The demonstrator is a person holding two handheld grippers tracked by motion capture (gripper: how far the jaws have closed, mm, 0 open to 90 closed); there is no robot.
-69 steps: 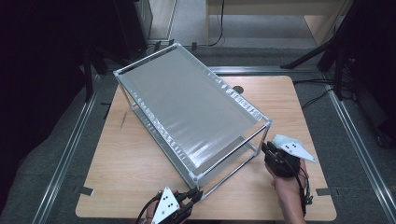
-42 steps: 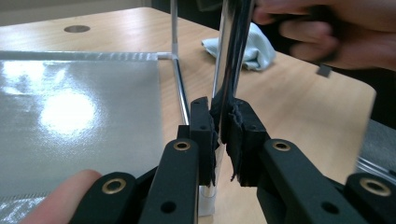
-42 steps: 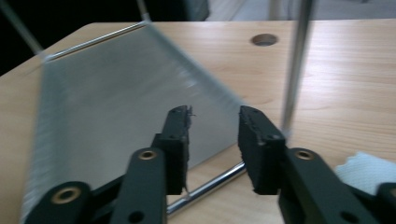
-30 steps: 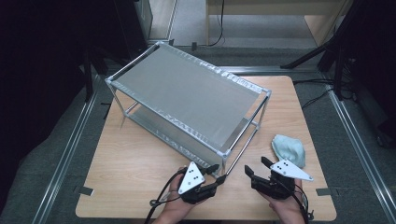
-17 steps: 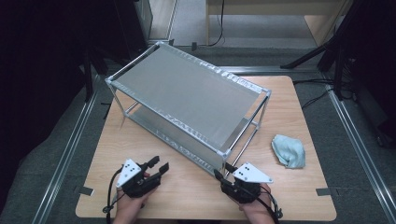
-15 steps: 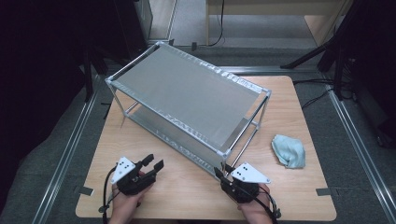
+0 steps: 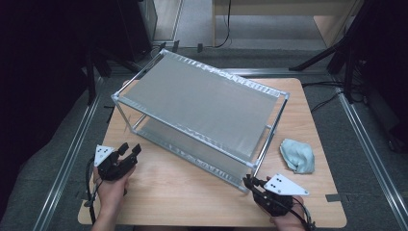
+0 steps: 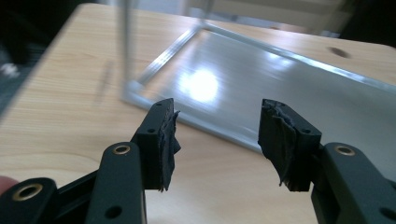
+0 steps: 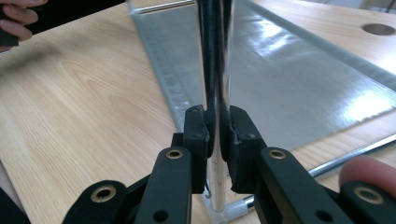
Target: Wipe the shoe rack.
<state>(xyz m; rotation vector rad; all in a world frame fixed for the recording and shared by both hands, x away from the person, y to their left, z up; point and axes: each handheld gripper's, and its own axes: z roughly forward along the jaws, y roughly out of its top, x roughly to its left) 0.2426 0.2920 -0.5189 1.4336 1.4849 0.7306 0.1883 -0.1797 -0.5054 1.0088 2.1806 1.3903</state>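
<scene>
A two-shelf metal rack (image 7: 202,103) stands askew on the wooden table (image 7: 192,192). My right gripper (image 7: 248,182) is at the rack's near right corner. Its jaws have just been closing and now press on the upright corner post (image 9: 215,56), low down, as the right gripper view (image 9: 215,126) shows. My left gripper (image 7: 130,150) rests at the table's front left, a little short of the rack's left end. Its jaws have just been opening, and nothing lies between them (image 8: 217,135); beyond them is the shiny lower shelf (image 8: 261,84).
A crumpled pale blue cloth (image 7: 297,155) lies on the table to the right of the rack. Bare wood runs along the front edge between my two hands. Dark floor and metal rails (image 7: 72,154) surround the table.
My left hand has slid left from the rack's front corner to the table's front left. My right gripper has moved left from near the cloth to the corner post and shut on it.
</scene>
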